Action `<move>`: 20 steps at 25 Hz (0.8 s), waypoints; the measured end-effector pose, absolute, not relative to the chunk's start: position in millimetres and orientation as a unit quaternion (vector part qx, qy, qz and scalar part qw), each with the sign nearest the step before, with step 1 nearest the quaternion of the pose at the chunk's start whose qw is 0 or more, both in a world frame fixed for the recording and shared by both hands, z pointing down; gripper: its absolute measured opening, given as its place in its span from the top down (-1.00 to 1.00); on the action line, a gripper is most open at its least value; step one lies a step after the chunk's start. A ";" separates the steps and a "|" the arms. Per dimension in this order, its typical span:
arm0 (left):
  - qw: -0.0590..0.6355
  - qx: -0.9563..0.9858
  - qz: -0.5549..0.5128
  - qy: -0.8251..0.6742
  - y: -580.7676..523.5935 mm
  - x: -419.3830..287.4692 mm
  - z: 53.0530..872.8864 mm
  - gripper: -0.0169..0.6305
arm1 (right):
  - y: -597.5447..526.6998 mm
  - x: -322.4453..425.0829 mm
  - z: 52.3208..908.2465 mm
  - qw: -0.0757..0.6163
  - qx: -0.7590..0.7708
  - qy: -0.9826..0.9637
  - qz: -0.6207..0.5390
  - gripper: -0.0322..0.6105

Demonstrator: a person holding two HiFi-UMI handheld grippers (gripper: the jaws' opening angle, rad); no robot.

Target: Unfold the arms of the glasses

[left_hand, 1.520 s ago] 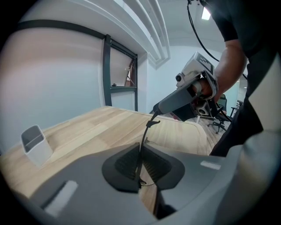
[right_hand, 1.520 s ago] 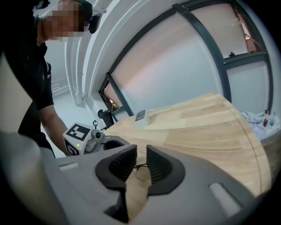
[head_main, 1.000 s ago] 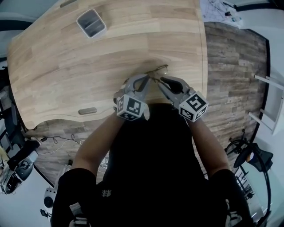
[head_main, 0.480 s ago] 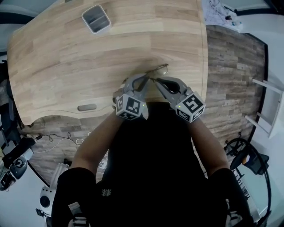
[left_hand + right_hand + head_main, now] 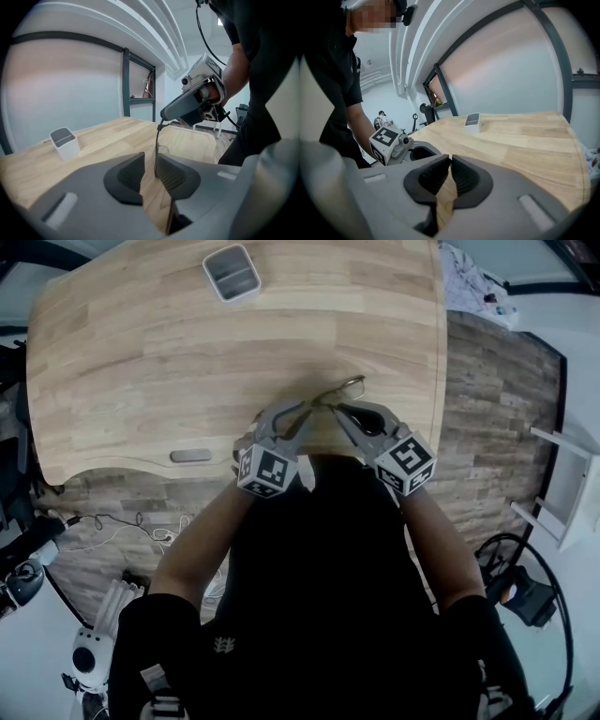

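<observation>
L gripper [image 5: 150, 164] jaws have just been opening; now spread, glasses arm [image 5: 155, 147] loose btwn pads. R gripper [image 5: 451, 163] pressed together, pinching glasses [image 5: 343, 390] by the hinge, prob., over table [image 5: 141, 362] near its front edge. Best: hold R pinch firm, swing arm out slowly w/o twisting. L gripper view shows the arm; R gripper view doesn't.
</observation>
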State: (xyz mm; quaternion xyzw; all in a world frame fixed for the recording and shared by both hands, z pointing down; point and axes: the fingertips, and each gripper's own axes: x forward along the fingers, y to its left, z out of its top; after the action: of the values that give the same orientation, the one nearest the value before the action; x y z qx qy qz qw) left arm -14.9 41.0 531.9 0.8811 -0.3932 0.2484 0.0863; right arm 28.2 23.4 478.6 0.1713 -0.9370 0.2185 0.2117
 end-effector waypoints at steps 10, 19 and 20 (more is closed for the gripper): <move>0.087 0.872 0.241 -0.417 53.1 -40.6 526.1 0.68 | 34.6 4.4 469.5 0.213 0.163 -0.943 0.196 0.83; 0.088 0.870 0.238 -0.423 61.8 -51.3 525.1 0.68 | 50.7 -9.7 472.2 0.224 0.142 -0.943 0.200 0.83; 0.087 0.870 0.239 -0.423 62.6 -51.7 525.1 0.68 | 52.7 -10.2 473.0 0.226 0.140 -0.943 0.201 0.83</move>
State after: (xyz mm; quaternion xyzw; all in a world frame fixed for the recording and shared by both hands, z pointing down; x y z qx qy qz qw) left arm -51.7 62.6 525.1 0.8697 -0.4233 0.2386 0.0873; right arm -10.2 52.7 473.0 0.1396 -0.9431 0.2006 0.2257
